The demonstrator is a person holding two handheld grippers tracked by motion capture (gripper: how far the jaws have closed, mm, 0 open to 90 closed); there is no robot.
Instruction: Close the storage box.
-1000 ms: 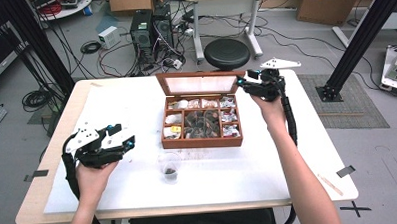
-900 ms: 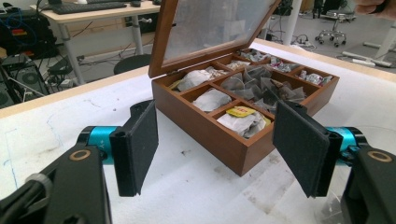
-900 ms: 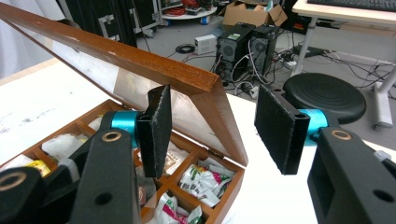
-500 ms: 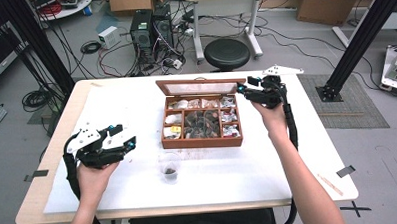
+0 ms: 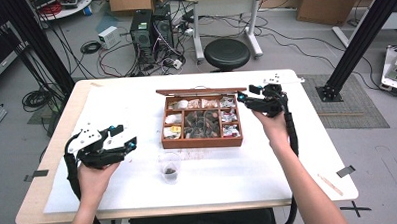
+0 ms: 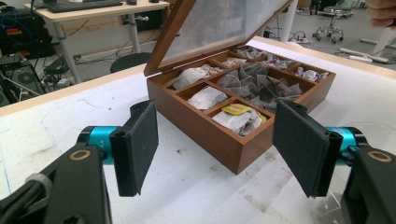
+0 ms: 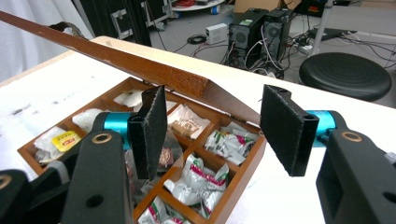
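Note:
A wooden tea box [image 5: 201,140] sits mid-table, its compartments holding tea bags and sachets. Its glass lid [image 5: 201,91] is hinged at the back and leans forward over the box. My right gripper [image 5: 243,98] is open at the box's right back corner. In the right gripper view its jaws [image 7: 217,135] straddle the lid's end [image 7: 187,84]; whether they touch it I cannot tell. My left gripper [image 5: 127,141] hovers open to the left of the box with nothing between its jaws [image 6: 217,144], facing the box's corner [image 6: 243,154].
A clear plastic cup [image 5: 170,167] with something dark at its bottom stands in front of the box. White paper [image 5: 268,164] covers the tabletop. A black stool [image 5: 227,53], computers and cables lie beyond the far edge.
The lid has swung forward from leaning back to tilting over the box. My right gripper has moved a little left and toward me with it. The left gripper has barely shifted.

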